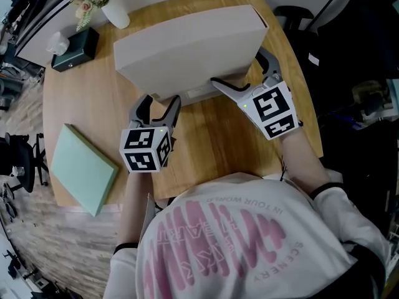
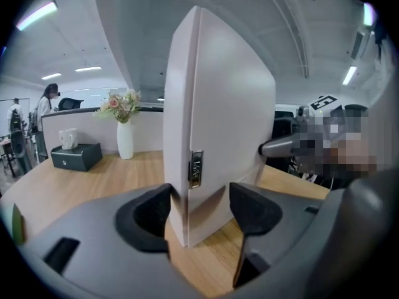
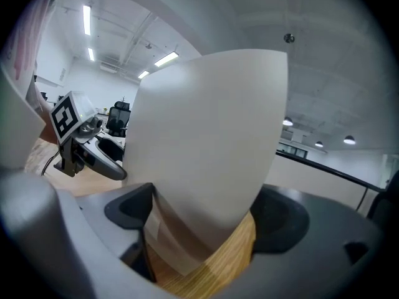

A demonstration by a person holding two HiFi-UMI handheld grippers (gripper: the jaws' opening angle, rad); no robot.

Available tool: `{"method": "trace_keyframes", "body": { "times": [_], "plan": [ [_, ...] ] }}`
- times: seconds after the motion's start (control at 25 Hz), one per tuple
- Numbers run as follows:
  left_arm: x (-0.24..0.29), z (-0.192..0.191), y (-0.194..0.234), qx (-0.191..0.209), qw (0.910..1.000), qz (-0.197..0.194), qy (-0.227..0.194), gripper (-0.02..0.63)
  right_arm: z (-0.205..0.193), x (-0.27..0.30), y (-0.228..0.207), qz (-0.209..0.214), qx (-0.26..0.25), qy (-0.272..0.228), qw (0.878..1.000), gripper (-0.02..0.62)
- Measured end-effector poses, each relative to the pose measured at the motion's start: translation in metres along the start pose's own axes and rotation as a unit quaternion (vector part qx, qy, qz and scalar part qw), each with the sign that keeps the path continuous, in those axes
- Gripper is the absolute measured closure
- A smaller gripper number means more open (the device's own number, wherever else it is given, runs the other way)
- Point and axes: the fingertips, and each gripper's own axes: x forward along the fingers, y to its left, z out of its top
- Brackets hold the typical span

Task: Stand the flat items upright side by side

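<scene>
We hold the white case [image 1: 187,48] on edge at upper centre, right gripper [image 1: 238,68] clamped on its right end. Our left gripper [image 1: 157,104] is closing round the near corner; we should squeeze squarely, keeping its base flat.

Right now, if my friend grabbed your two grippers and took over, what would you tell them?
Left gripper: jaws closing around the bottom edge of the big white flat case; one pad is not touching it yet.
Right gripper: shut on the case's other end.
Done: the case is up on its edge on the round wooden table, but it is not let go yet.
The pale green flat book lies flat near the table's left edge, untouched.
Left to do: steady the case, then stand the book upright beside it.
</scene>
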Motion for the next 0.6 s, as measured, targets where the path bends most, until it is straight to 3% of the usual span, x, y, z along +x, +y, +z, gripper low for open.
{"method": "trace_keyframes", "body": {
  "times": [0.6],
  "plan": [
    [-0.0079,0.0039,-0.0041,-0.011,0.9999,-0.012,-0.001,0.278,0.0001,-0.0005,0.0002,0.009,0.011,0.012,1.0,0.104]
  ]
}}
